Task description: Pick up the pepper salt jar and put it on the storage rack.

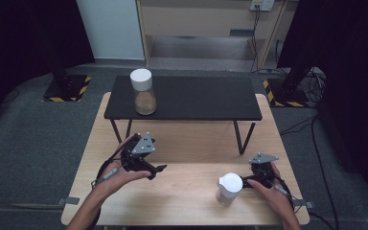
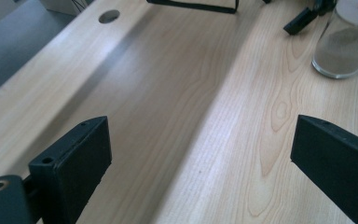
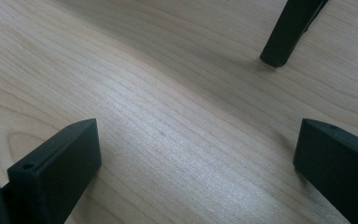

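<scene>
Two glass jars with white lids hold brown powder. One jar (image 1: 143, 91) stands on the left end of a low black shelf (image 1: 196, 98). The other jar (image 1: 229, 188) stands on the wooden table (image 1: 182, 191) at the front right; in the left gripper view this jar (image 2: 342, 46) sits at the top right. My left gripper (image 1: 156, 171) hovers low over the table's left half, jaws (image 2: 200, 140) wide open on bare wood. Just right of the front jar is my right gripper (image 1: 255, 179), also open (image 3: 196, 140), with nothing between its fingers.
The black shelf spans the back half of the table on thin slanted legs; one leg (image 3: 286, 32) stands ahead of the right gripper. A round cable hole (image 2: 109, 16) is cut in the tabletop. Black stands with yellow-striped bases (image 1: 67, 88) sit on the floor behind.
</scene>
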The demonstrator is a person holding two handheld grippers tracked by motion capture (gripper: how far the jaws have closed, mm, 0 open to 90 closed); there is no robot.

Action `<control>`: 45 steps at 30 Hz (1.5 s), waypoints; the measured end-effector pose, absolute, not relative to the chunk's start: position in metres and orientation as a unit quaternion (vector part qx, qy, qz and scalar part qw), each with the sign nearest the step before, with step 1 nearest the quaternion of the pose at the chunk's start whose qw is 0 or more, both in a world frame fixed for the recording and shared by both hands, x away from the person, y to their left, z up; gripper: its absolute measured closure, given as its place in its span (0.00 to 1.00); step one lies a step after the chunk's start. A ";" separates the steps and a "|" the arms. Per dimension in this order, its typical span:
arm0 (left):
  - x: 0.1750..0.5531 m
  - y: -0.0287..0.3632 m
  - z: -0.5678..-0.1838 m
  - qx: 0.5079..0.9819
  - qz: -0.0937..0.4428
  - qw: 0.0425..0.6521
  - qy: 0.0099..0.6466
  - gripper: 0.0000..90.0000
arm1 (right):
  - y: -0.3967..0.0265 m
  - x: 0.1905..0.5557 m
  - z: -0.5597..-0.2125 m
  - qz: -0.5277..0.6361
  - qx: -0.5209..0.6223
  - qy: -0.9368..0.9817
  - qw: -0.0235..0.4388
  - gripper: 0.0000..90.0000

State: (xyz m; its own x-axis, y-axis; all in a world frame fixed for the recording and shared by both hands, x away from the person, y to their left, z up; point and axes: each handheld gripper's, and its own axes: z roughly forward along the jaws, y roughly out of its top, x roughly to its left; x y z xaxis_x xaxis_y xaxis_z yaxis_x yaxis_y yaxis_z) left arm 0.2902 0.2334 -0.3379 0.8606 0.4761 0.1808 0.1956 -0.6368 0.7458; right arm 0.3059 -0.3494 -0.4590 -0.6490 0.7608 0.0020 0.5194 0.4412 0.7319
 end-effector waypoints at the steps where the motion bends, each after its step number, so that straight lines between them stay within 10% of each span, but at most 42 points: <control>1: 0.291 0.230 -0.344 0.888 0.181 0.378 0.187 0.04 | -0.349 0.306 -0.459 0.363 0.385 0.832 0.166 0.02; 45: 0.279 0.252 -0.414 0.889 0.149 0.354 0.248 0.04 | -0.349 0.306 -0.459 0.362 0.384 0.833 0.167 0.02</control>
State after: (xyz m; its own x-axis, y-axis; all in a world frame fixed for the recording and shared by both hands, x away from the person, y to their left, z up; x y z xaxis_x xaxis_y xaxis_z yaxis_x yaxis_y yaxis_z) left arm 0.2791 0.2519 -0.4136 0.8329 0.5463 0.0885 0.3357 -0.6259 0.7040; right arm 0.3057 -0.3492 -0.4591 -0.6491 0.7607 -0.0005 0.5180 0.4425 0.7321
